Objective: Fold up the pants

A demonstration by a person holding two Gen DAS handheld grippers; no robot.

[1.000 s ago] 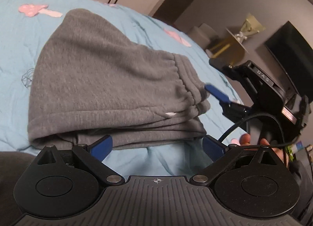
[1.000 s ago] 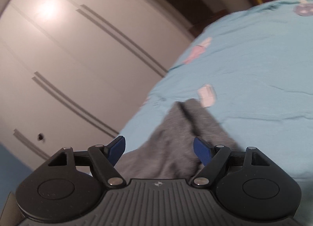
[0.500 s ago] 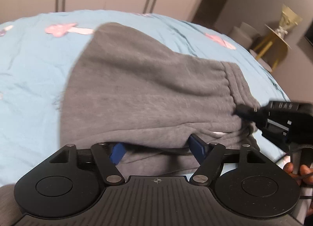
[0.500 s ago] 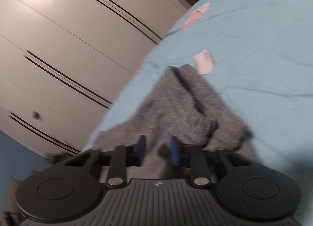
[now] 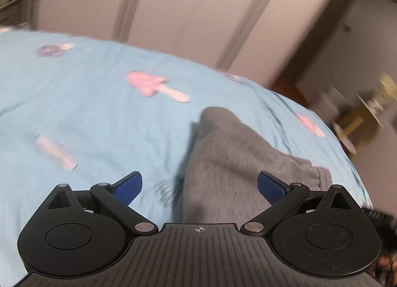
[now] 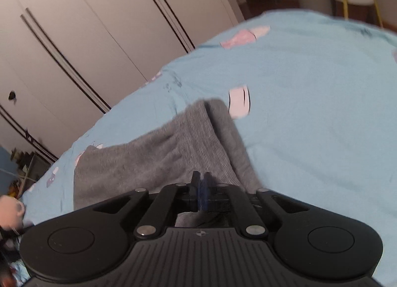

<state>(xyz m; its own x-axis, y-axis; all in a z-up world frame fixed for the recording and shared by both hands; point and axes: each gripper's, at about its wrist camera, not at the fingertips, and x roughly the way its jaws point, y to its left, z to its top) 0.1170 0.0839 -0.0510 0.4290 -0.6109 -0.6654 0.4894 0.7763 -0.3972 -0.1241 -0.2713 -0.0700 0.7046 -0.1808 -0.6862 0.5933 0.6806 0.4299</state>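
The grey pants (image 5: 230, 163) lie folded on the light blue bedsheet (image 5: 86, 113). My left gripper (image 5: 199, 185) is open with blue pads; the pants' left edge lies between the fingers, not pinched. In the right wrist view the pants (image 6: 158, 153) spread ahead and to the left, the ribbed waistband running away from me. My right gripper (image 6: 201, 187) has its jaws together at the near edge of the pants, with grey cloth around and under the pads.
The bedsheet (image 6: 310, 113) has pink and white cartoon prints. White wardrobe doors (image 6: 99, 26) stand behind the bed. A yellow-legged side table (image 5: 372, 113) is off the bed's right edge. A hand (image 6: 10, 208) shows at far left.
My left gripper has drawn back from under the pants' edge and swung up and left, jaws wide open. My right gripper has closed fully at the pants' near edge.
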